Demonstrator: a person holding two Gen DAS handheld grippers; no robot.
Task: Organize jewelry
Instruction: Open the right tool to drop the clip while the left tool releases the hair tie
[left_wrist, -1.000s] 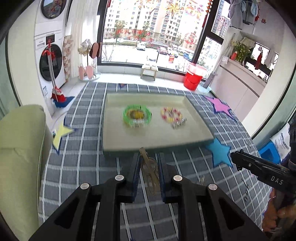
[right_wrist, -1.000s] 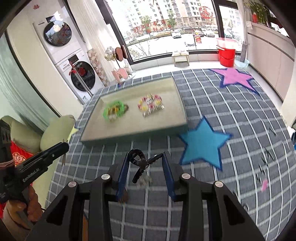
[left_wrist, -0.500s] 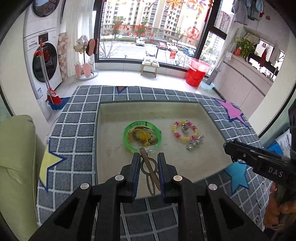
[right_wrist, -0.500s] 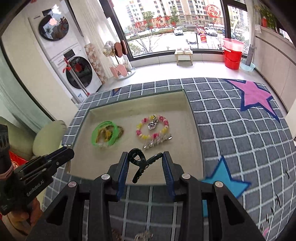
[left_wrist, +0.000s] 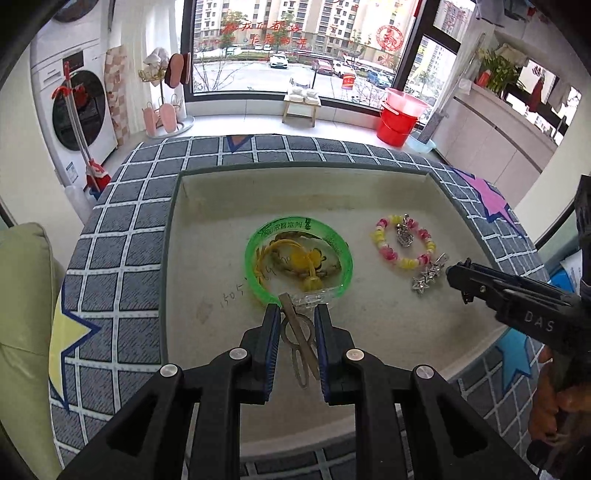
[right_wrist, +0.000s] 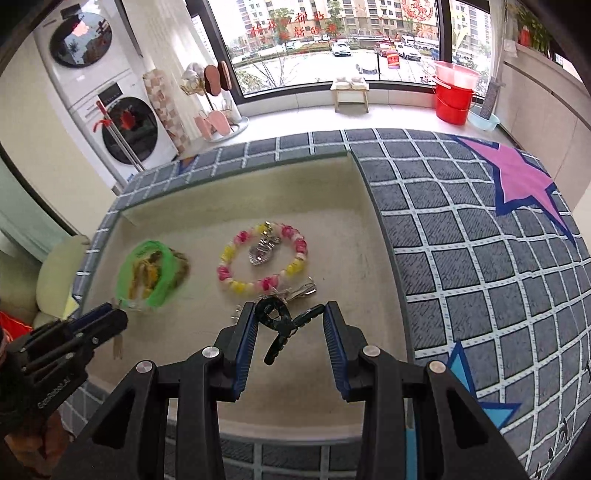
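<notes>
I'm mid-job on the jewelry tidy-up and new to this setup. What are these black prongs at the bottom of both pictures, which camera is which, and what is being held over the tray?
There is no robot arm here. A person holds a two-finger tool in each hand, and a fisheye camera on each tool looks forward along its fingers, so the black prongs are the tool itself.

One picture is from the left gripper; it is closed on a bronze hair clip. The right tool shows at that picture's right edge. The other picture is from the right gripper, which grips a black claw clip.

Both hang over a beige tray set on a grey checked cloth with stars. In the tray lie a green bangle around some yellow pieces, a pink and yellow bead bracelet around a silver charm, and a silver clip beside it.
</notes>
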